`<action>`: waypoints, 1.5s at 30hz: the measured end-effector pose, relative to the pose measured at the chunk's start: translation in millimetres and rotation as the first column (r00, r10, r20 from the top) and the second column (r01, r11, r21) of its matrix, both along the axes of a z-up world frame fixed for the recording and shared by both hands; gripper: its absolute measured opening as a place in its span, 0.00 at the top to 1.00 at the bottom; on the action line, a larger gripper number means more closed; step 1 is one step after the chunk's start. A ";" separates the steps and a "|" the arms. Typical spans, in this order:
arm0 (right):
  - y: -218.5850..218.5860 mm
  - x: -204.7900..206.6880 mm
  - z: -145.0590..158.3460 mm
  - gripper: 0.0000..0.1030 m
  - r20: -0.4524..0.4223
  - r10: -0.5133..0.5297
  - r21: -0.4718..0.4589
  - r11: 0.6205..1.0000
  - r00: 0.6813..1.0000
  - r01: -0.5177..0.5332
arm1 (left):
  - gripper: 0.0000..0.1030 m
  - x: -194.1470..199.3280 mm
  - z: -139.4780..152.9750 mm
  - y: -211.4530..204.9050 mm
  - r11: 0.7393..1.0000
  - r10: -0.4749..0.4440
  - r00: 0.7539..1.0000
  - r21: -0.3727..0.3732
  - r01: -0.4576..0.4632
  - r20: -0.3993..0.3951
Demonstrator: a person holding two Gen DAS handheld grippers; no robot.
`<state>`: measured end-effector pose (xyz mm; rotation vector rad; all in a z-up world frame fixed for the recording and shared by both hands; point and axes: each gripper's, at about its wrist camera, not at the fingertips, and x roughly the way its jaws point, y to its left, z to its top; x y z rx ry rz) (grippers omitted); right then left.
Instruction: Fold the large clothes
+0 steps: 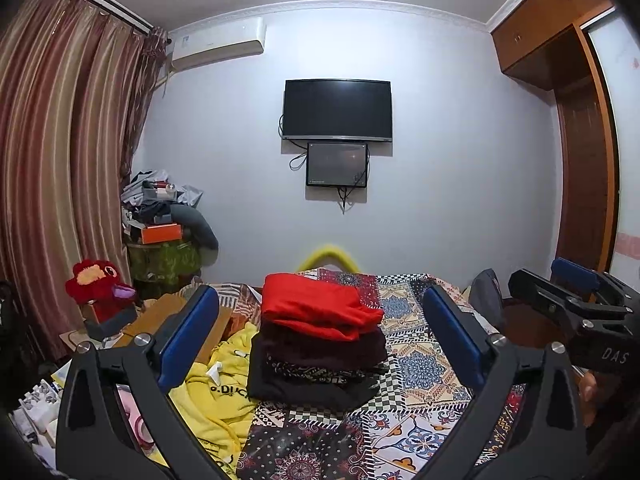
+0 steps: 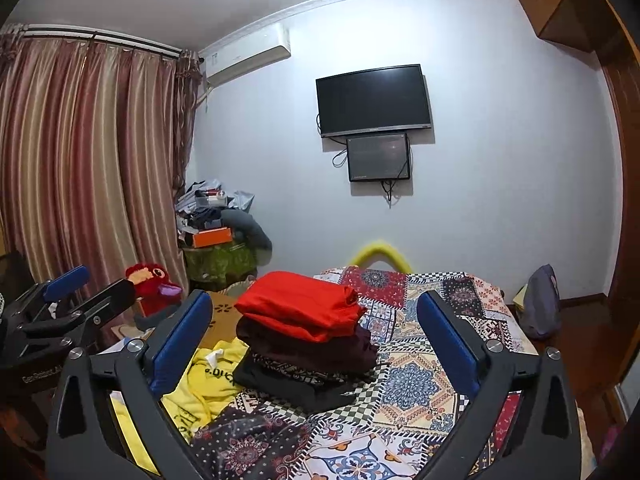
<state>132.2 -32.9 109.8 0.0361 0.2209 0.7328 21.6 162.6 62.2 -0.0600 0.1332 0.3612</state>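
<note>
Nearest me, my left hand-held gripper (image 1: 320, 340) and right hand-held gripper (image 2: 314, 338) both stand spread wide with nothing between their pads, apparently freed for the next garment. Just beyond, a yellow garment (image 1: 212, 396) lies rumpled on the patchwork bed (image 1: 420, 364), probably awaiting folding. Farther on, the folded stack (image 1: 320, 340) sits neatly, red piece (image 2: 300, 308) uppermost.

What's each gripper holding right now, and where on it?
Nothing. The left gripper and the right gripper are both wide open and empty; the folded stack sits untouched on the bedspread ahead.
</note>
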 end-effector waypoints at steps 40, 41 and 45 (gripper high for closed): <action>-7.8 0.6 0.8 0.01 -0.026 -0.010 0.009 1.000 1.000 0.010 | 0.00 9.3 -11.9 2.5 0.997 -0.070 0.997 -0.034 0.068 -0.044; -7.9 0.8 0.9 0.01 -0.026 -0.010 0.010 1.000 1.000 0.010 | 0.00 9.4 -12.0 2.6 0.997 -0.072 0.996 -0.035 0.070 -0.045; -8.0 0.5 1.2 0.01 -0.024 -0.011 0.009 1.000 1.000 0.012 | 0.00 9.8 -11.1 3.4 0.997 -0.069 0.997 -0.028 0.068 -0.046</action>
